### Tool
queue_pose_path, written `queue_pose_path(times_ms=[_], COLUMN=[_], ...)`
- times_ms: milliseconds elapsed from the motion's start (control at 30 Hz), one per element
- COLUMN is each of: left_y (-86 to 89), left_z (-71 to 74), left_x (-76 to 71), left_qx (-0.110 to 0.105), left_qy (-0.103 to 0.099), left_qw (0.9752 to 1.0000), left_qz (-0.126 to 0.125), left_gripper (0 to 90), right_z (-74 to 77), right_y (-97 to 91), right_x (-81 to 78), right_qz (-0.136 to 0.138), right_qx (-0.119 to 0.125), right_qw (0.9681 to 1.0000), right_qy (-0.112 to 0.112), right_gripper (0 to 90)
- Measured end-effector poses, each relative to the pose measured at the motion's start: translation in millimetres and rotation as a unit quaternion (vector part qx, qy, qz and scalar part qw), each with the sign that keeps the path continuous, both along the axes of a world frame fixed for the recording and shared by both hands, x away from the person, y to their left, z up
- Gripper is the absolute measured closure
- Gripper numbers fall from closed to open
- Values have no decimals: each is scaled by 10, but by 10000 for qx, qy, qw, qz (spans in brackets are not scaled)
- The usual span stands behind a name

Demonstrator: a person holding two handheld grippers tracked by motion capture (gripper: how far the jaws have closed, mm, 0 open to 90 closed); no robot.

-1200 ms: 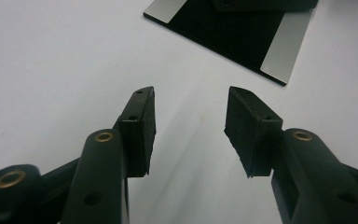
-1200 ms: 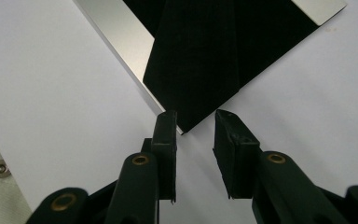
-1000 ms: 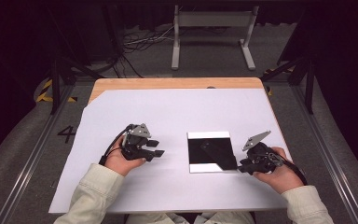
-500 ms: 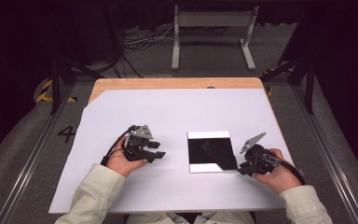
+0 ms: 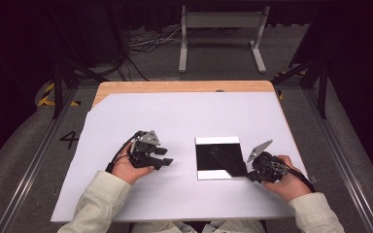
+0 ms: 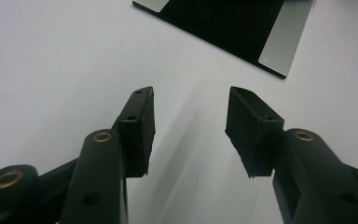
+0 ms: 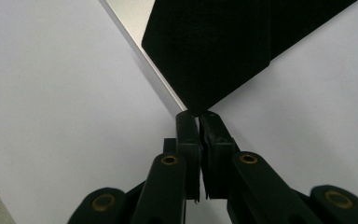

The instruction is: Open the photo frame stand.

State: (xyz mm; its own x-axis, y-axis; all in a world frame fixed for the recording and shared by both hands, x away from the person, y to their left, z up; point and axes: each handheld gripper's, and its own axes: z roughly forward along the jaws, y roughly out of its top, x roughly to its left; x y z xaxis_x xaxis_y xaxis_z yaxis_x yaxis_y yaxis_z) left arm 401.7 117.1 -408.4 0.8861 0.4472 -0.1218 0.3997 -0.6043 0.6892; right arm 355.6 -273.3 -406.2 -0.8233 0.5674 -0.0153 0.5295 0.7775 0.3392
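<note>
A black square sheet [image 5: 218, 156] lies on a silvery plate [image 5: 217, 141] right of the table's middle. My right gripper [image 5: 249, 173] sits at the sheet's near right corner. Its jaws have just been closing. In the right gripper view they [image 7: 198, 116] pinch the tip of the black sheet [image 7: 214, 46], with the pale plate [image 7: 135, 14] showing beside it. My left gripper [image 5: 165, 156] rests on the white cover to the left, apart from the sheet. It is open [image 6: 191, 112] with nothing between its fingers, and the black sheet [image 6: 223, 18] lies ahead of it.
A white cover [image 5: 184, 116] spreads over the wooden table [image 5: 184, 86]. Beyond the far edge stand a metal frame [image 5: 221, 29] and loose cables [image 5: 145, 43] on the floor. Rails run along both sides of the table.
The right gripper's jaws have come together on the black sheet's near right corner. Both hands have stayed almost where they were.
</note>
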Motion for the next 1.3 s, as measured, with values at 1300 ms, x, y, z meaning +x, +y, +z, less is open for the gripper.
queue_pose_path(times_ms=[1300], left_y=[25], left_z=[-44], left_x=[-17], left_qx=[21], left_qy=[78], left_qw=[10000], left_qz=[-8], left_gripper=[518], right_z=[350], right_y=[-61], right_x=[-63], right_qz=[63], right_qx=[1314], right_qw=[9835], right_qy=[-1239], right_gripper=[900])
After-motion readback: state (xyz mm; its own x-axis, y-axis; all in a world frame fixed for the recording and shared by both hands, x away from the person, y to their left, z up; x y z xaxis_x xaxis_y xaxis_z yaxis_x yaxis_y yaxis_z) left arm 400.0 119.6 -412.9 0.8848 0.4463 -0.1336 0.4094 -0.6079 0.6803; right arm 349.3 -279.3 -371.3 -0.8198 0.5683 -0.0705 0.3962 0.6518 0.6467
